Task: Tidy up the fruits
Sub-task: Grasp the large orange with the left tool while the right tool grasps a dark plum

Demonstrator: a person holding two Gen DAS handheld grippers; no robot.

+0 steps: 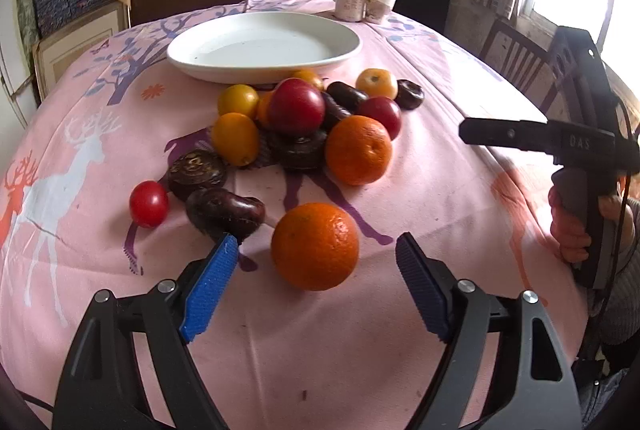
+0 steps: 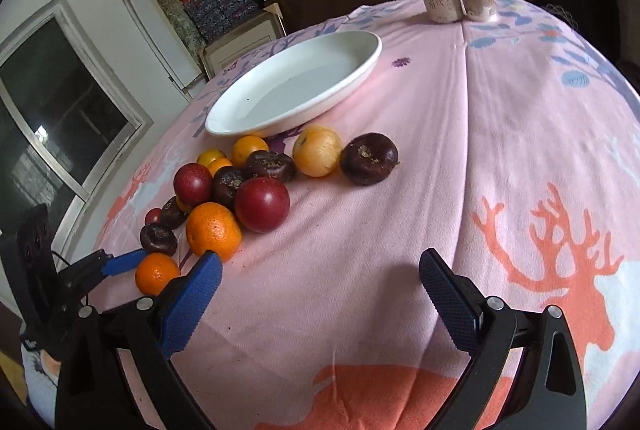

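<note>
Our left tool (image 1: 316, 250): black forked frame, silver round screws at pivots, ribbed blue pads (image 1: 210, 288). Our right tool (image 2: 320, 270): same black frame, silver screws, textured blue pads (image 2: 192, 304); side view shows grey handle, "DAS" lettering, thin black cable. Our sleeve (image 1: 622, 294): grey ribbed knit.

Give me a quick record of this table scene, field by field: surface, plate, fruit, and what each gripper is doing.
surface: pink deer-print tablecloth
plate: white plate, nothing on it
fruit: loose pile on the cloth in front of the plate
nearest fruit: orange, between the left hand-held gripper fingers, untouched
right hand-held gripper: open, over bare cloth
</note>
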